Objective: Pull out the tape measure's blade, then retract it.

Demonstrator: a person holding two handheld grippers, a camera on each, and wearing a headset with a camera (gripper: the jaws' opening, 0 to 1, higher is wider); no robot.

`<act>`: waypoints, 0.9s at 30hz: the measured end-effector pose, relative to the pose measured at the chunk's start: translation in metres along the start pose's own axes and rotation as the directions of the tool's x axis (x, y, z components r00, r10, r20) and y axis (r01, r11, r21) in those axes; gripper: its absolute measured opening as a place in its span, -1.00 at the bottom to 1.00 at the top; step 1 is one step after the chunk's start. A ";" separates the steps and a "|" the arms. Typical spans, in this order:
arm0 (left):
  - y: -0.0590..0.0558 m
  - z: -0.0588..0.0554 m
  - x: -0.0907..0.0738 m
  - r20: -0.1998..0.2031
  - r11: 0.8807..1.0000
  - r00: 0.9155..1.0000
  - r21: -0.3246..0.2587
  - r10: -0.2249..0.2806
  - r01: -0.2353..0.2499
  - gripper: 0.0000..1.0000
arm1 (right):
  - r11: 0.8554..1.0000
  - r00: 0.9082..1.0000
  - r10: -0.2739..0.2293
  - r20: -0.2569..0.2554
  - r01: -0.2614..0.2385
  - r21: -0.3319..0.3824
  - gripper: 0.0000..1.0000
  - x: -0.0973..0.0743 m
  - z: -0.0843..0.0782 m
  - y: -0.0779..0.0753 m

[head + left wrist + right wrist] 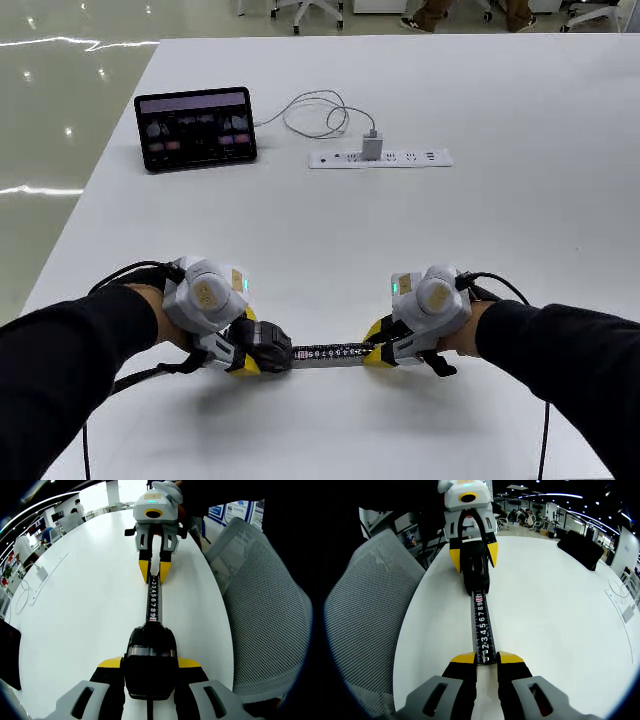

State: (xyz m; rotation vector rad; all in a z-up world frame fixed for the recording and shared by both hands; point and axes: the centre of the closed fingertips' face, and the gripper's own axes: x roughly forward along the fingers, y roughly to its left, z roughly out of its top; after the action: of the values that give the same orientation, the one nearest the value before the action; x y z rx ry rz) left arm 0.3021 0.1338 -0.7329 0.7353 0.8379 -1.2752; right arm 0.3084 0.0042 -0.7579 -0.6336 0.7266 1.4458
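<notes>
A black tape measure case (pixel 262 345) lies low over the white table near its front edge, and my left gripper (pixel 246 350) is shut on it. In the left gripper view the case (pixel 150 660) sits between my yellow-tipped jaws. A short stretch of numbered blade (pixel 330 352) runs right from the case to my right gripper (pixel 378 352), which is shut on the blade's end. The right gripper view shows the blade (pixel 481 625) reaching from my gripper (pixel 484 658) to the case (pixel 474 567). The left gripper view shows the blade (pixel 153 600) leading to the right gripper (pixel 155 572).
A dark tablet (pixel 196 127) stands at the back left of the table (pixel 480 210). A white power strip (pixel 380 158) with a plugged charger and a coiled cable (pixel 315 112) lies behind the middle. A grey mesh chair (pixel 260 610) is beside the table's front edge.
</notes>
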 end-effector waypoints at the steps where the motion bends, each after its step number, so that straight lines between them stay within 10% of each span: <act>1: 0.000 0.000 0.000 0.000 1.000 1.000 0.000 0.000 0.000 -0.33 | 1.000 1.000 -0.001 -0.001 0.001 -0.001 -0.80 0.000 0.000 0.000; 27: 0.000 0.001 -0.001 0.002 1.000 1.000 -0.005 0.000 0.000 -0.33 | 1.000 1.000 -0.016 -0.001 0.016 0.013 -0.79 -0.008 -0.011 -0.003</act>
State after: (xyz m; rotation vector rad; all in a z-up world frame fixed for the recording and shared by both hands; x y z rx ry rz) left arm 0.3019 0.1335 -0.7321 0.7298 0.8386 -1.2729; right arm 0.3105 -0.0093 -0.7592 -0.6289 0.7291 1.4255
